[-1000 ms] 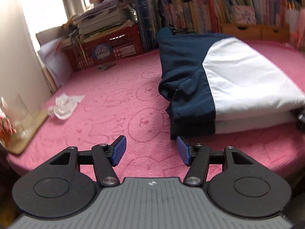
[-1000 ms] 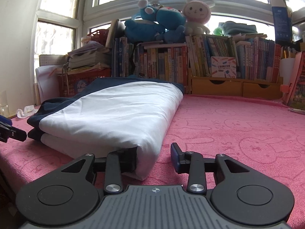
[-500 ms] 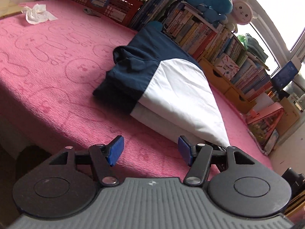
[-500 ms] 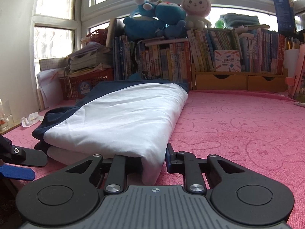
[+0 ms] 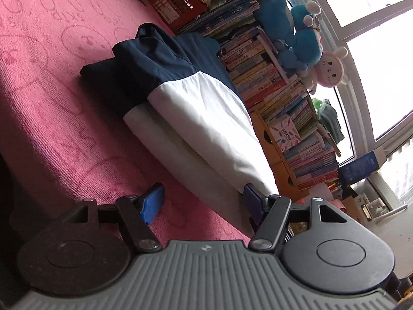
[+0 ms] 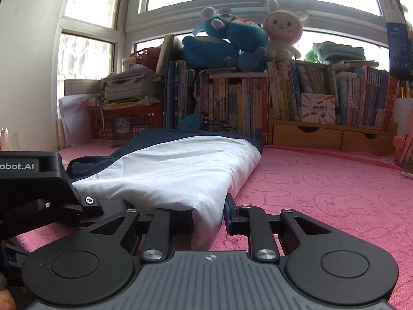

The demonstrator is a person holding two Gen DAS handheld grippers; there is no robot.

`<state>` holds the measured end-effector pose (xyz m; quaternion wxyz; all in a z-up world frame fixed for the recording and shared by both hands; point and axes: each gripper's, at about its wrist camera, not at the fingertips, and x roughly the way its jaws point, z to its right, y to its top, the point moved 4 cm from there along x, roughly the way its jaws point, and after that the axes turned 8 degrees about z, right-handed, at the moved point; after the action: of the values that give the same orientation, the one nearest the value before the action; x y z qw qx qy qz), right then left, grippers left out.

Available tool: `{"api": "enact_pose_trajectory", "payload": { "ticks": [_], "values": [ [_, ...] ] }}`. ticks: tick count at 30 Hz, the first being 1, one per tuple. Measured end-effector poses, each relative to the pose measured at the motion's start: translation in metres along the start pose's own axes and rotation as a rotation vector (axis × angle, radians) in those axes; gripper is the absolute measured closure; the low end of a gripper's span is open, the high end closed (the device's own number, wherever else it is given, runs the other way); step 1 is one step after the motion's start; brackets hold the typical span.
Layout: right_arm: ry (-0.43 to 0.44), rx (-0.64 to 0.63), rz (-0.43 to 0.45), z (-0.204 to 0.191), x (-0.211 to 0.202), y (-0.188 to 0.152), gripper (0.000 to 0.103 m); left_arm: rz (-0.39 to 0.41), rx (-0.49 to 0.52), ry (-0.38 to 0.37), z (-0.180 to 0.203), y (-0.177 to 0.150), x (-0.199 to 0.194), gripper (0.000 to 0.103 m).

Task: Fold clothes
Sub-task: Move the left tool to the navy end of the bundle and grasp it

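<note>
Pinching the folded garment's near white corner, the right tool grips it; the left tool, jaws opening and empty, sits just beside that edge.

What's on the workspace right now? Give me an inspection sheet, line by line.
Surface: pink blanket with a rabbit pattern.
Job's things: folded navy and white garment lying flat.
Clutter: red crate stacked with papers.
Grippers: right gripper shut on the garment's near white corner; left gripper opening, only blanket between its blue pads, beside the garment's edge.
Cables: nothing seen.
Surroundings: row of books, plush toys on top, windows behind.
</note>
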<state>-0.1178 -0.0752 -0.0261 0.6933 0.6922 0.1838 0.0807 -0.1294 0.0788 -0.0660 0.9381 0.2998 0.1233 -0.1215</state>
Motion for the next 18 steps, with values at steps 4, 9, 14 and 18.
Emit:
{"api": "enact_pose_trajectory", "payload": {
  "ticks": [4,9,14,18],
  "values": [
    [-0.009,-0.012,-0.014,-0.001,0.001,-0.004,0.08,0.022,0.016,0.015,-0.003,0.002,-0.002,0.043],
    [-0.017,-0.016,-0.027,-0.001,0.001,-0.007,0.08,0.038,-0.019,0.019,-0.011,0.012,-0.004,0.048],
    [-0.023,-0.031,-0.03,-0.002,0.0,-0.009,0.08,0.071,0.064,0.09,-0.014,0.021,-0.005,0.054],
    [-0.026,-0.039,-0.035,0.0,-0.001,-0.01,0.079,0.109,0.144,0.192,-0.028,0.038,-0.009,0.08]
  ]
}}
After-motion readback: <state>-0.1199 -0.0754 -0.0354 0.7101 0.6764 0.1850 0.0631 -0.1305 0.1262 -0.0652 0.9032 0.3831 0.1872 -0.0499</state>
